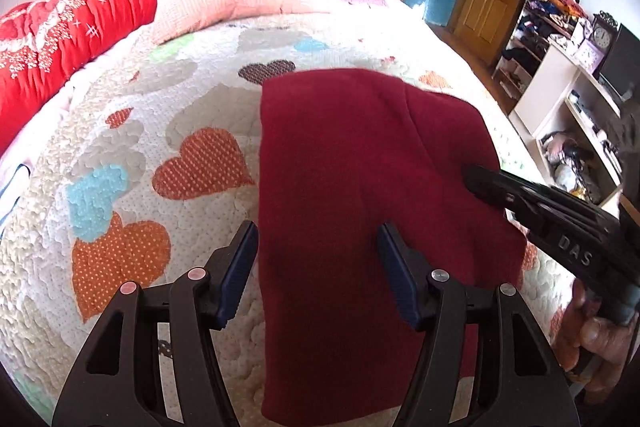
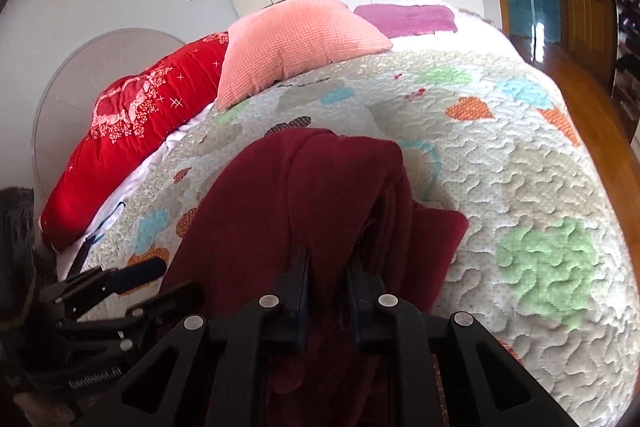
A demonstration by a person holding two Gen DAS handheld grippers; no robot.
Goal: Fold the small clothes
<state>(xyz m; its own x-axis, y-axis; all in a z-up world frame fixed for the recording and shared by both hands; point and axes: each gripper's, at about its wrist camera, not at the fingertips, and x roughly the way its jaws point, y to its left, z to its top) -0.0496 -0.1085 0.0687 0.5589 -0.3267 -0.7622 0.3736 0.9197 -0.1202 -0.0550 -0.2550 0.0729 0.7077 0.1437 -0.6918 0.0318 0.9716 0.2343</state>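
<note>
Garment: dark red, soft knit piece of clothing (image 1: 360,195), partly folded, lying on the white quilted bedspread with coloured hearts (image 1: 132,155), well short of the red embroidered pillow (image 1: 60,39) and the pink waffle-textured cushion (image 2: 296,39) at the bed's head.

Left of the garment: your left gripper (image 1: 318,271) stands wide, nothing pinched. One blue pad hangs over bare quilt just off the garment's left edge, the other over the cloth; whether either touches, you cannot tell.

On the garment's right side: your right gripper (image 2: 328,283) has its jaws drawn narrow with dark red cloth gathered between them, so it reads as clamped on the fabric. The cloth arches up ahead of it in a thick hump of several layers.

Handling judgement: light, limp, thick fleece-like material; it will sag and drag, not hold a crease, and stacked layers may slide apart. Take it at a corner or along a doubled edge, pinching all layers together, left edge first.
</note>
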